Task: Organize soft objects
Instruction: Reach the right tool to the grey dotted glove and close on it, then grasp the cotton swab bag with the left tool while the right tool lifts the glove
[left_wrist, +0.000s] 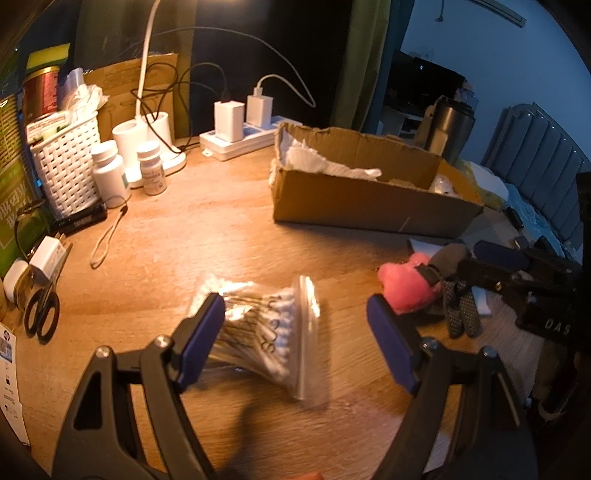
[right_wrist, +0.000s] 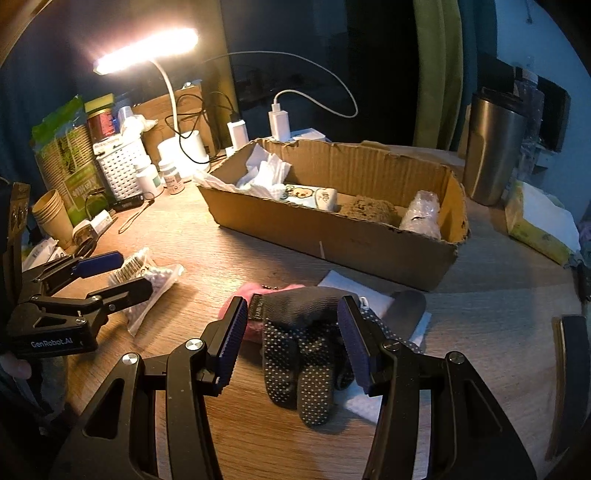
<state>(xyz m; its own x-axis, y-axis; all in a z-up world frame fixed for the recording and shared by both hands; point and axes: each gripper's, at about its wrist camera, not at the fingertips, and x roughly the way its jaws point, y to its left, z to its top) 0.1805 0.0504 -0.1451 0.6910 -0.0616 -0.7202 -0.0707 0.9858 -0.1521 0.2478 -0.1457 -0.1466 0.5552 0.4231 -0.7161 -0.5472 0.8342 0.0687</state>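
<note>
While several soft things already lie inside the long brown cardboard box (right_wrist: 332, 236) — crumpled white tissue (right_wrist: 264, 173), a small printed pouch (right_wrist: 314, 195), a tan spongy lump (right_wrist: 367, 210) and a wad of clear bubble wrap (right_wrist: 423, 214) — three pieces remain out on the wooden table (left_wrist: 221, 229), so by my judgement the sorting is a little past halfway. Left to move are the clear plastic bag of white cotton swabs (left_wrist: 258, 328), the fluffy pink plush piece (left_wrist: 402, 291) and the dark grey dotted knit glove (right_wrist: 299, 354), which lies partly over the pink plush and on a sheet of white paper (right_wrist: 373, 402).

The left gripper (left_wrist: 295, 325) hangs released, its jaws spread wide around the swab bag without pinching it. The right gripper (right_wrist: 291, 339) is likewise unclenched, straddling the glove with a gap on either side.

Between the loose items and the box's near wall the table is bare, giving room for a lift. That wall is ragged and fairly tall, so anything carried must rise clear of it. The two grippers sit near one another, which could crowd simultaneous moves.
</note>
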